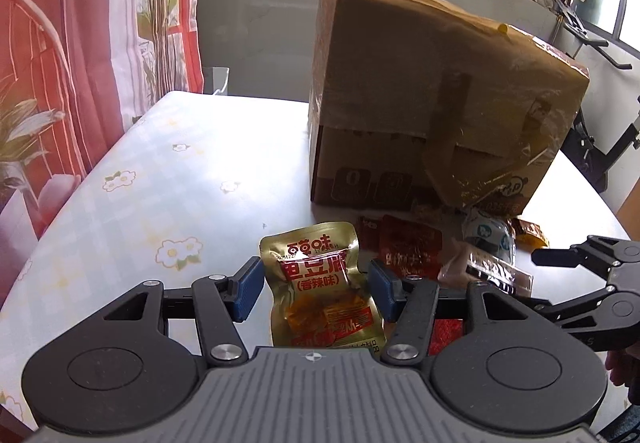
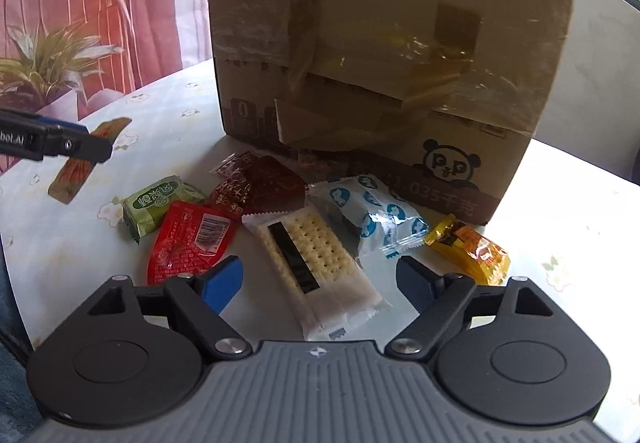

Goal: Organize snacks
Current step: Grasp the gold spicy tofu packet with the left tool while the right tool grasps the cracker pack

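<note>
A gold snack pouch [image 1: 320, 283] is being clamped by the left gripper [image 1: 316, 289], tilted downward; a cracker packet [image 2: 316, 267] is being straddled, untouched, by the right gripper's [image 2: 320, 279] wide jaws.

- You are working with a left gripper [image 1: 316, 285] built of black linkage arms running out to two blue pads [image 1: 250, 289].
- Its base is showing as a grey ribbed plate carrying a small round crosshair mark, flanked by two big black round housings.
- Silver round screws are glinting at the arm pivots, with smaller ones sitting near the fingers.
- Your right gripper [image 2: 320, 283] is wearing the same black arms, grey ribbed plate and silver screws; one finger pad [image 2: 222, 283] is looking bright blue, the other darker.
- Seen from the right wrist camera, the left gripper's side is bearing white lettering, partly cut off.
</note>
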